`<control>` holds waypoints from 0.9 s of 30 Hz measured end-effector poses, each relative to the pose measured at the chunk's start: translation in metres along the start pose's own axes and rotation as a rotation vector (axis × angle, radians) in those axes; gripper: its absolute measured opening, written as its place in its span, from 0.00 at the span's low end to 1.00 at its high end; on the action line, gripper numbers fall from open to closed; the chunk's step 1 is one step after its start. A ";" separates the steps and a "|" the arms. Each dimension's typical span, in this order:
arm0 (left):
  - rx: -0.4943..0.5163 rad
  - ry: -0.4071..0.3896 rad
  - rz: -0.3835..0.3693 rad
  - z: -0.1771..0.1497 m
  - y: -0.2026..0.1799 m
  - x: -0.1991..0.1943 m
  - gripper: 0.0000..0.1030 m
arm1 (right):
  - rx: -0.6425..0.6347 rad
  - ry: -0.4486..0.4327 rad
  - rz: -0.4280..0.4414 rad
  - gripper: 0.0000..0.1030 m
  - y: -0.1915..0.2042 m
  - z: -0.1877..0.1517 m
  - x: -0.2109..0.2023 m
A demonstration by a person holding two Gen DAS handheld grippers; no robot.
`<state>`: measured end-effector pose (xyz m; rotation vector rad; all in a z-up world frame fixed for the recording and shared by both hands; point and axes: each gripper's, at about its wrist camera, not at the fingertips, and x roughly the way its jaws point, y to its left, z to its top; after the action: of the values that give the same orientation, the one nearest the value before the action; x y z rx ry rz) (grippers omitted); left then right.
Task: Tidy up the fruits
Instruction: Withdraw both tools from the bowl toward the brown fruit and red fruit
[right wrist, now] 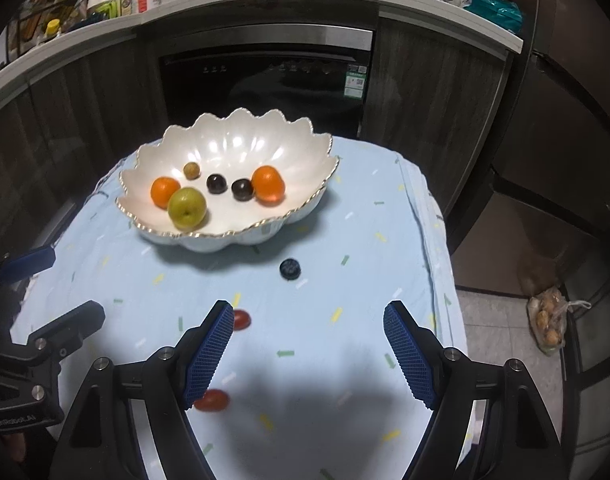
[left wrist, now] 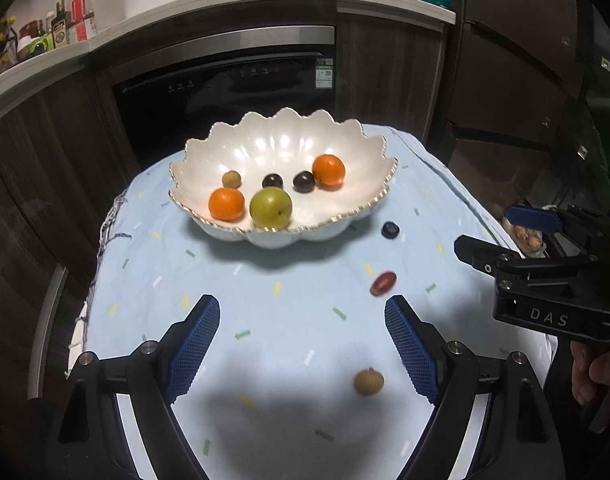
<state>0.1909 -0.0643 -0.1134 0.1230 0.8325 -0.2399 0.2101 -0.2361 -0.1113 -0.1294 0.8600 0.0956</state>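
While both grippers hang released and empty over the counter (left wrist: 265,280), four or five fruits are not yet in the scalloped bowl (left wrist: 209,152). The bowl sits toward the far edge and holds two oranges, a green fruit, two dark ones and a small brown one.

- Left gripper (left wrist: 301,344): jaws wide, nothing between. The longan (left wrist: 369,382) lies just inside its right finger; nudge risk, it's round and will roll.
- Right gripper (right wrist: 305,352): same state. Its left finger partly hides one red fruit (right wrist: 211,399) near the near edge (a second red one (right wrist: 241,319) sits just behind the fingertip).
- Blueberry (right wrist: 290,268) lies just in front of the bowl; small, easy to squash or flick toward the right edge.
- The grippers are close together, so they could collide.
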 end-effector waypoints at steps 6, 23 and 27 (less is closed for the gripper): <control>0.034 0.016 -0.026 -0.017 -0.006 0.000 0.82 | -0.022 0.012 0.007 0.76 0.006 -0.014 -0.002; 0.089 0.033 -0.056 -0.048 -0.015 0.010 0.80 | -0.072 0.037 0.054 0.76 0.026 -0.046 0.001; 0.101 0.039 -0.074 -0.055 -0.019 0.014 0.80 | -0.069 0.055 0.078 0.76 0.028 -0.052 0.005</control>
<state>0.1559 -0.0734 -0.1611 0.1922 0.8647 -0.3502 0.1710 -0.2159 -0.1506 -0.1638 0.9174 0.1955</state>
